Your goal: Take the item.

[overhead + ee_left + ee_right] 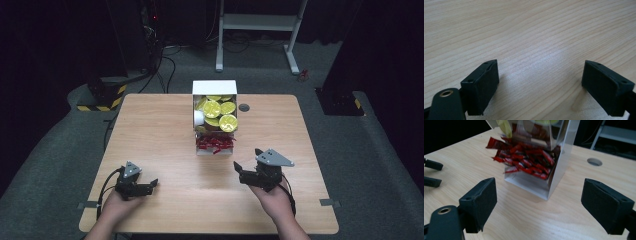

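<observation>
A white and clear box stands at the middle back of the wooden table. Its upper part holds several yellow-lidded cups, and red packets fill the bottom. My right gripper is held above the table at the front right, open and empty, pointing at the box. In the right gripper view the red packets lie behind the clear wall, beyond the open jaws. My left gripper rests low at the front left, open, with bare wood between its jaws.
A round cable hole sits in the tabletop just right of the box. A white metal stand is on the floor behind the table. The left gripper's fingers show at the left edge of the right gripper view.
</observation>
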`<state>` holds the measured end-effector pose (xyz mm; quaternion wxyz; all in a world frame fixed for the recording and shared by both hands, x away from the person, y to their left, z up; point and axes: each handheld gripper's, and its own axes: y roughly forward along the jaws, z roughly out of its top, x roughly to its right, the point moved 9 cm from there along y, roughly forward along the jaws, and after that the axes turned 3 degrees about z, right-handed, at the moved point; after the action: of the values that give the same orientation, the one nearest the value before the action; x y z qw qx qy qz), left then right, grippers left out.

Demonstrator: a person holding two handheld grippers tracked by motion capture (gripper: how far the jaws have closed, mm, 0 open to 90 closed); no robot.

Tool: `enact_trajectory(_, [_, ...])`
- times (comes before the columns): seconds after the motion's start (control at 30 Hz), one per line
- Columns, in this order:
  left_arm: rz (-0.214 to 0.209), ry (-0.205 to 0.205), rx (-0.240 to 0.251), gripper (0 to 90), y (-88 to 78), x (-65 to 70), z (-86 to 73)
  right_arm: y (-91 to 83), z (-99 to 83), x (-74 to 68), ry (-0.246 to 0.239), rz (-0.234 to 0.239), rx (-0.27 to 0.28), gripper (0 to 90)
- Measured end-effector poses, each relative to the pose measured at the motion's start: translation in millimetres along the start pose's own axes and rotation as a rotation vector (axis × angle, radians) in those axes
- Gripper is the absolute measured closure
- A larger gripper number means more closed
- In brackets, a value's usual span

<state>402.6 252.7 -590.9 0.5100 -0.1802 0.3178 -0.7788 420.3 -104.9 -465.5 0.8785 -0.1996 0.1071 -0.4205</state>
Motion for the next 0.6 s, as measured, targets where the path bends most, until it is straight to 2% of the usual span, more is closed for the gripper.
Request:
enact_trajectory(0.13, [0.0,0.004,0.001,14.5,0.2,-0.5,0.3,-0.6,13.9,-1.1,-0.037,-0.008,0.001,13.5])
enact_trajectory(0.23, [0.001,0.004,0.001,14.5,0.2,-0.5,0.3,-1.3,20.0,-1.3,-0.037,-0.005,0.002,13.5])
enact_trajectory(0.4, [0.0,0.001,0.001,14.7,0.1,-0.1,0.1,-3.8,37.5,0.3,-0.039,-0.006,0.042,13.5])
enact_trajectory(0.53, [0.0,-0.001,-0.001,14.7,-0.4,0.4,-0.4,-3.9,44.4,1.7,-0.037,-0.002,0.042,13.5])
enact_trajectory(0.6, [-0.003,-0.001,-0.001,14.6,-0.2,0.4,-0.2,-5.4,53.5,3.3,-0.055,-0.006,0.047,13.6])
